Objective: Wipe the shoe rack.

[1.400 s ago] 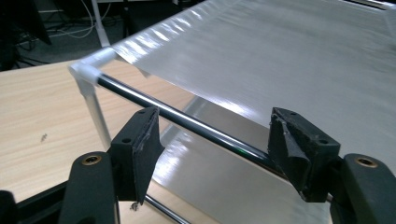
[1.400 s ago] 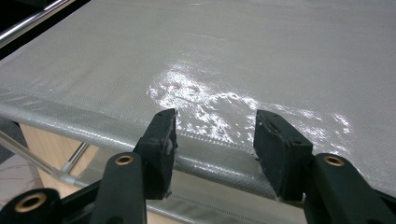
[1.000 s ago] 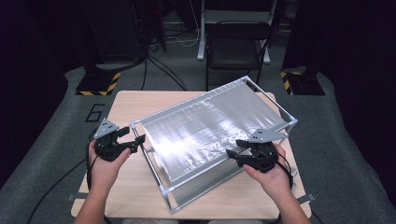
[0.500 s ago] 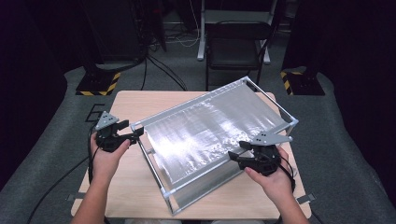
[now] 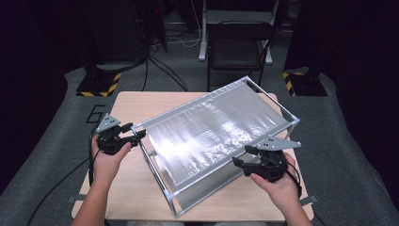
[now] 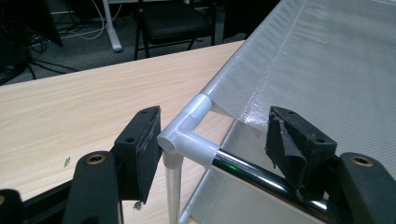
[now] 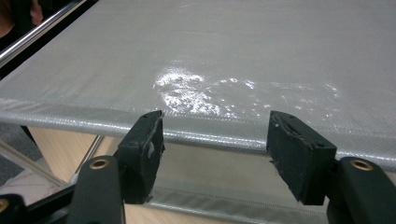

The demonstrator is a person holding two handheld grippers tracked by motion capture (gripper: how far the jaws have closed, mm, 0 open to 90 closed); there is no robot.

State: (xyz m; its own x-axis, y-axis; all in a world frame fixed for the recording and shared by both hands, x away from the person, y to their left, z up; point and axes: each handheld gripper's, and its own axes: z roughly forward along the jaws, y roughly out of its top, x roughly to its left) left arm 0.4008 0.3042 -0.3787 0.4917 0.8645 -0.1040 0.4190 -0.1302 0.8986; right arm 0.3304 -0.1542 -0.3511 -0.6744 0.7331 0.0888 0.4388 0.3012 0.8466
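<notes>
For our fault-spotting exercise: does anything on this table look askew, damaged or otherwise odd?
Yes. The rack sits skewed across the table, its far corner past the table's edge. Its fabric shelf has a shiny, blotchy patch. The left gripper has open jaws around a white corner joint; nothing looks broken.

A dark lab: hazard-striped stand bases (image 5: 99,86), floor cables (image 5: 162,66), a black chair (image 5: 238,46).
</notes>
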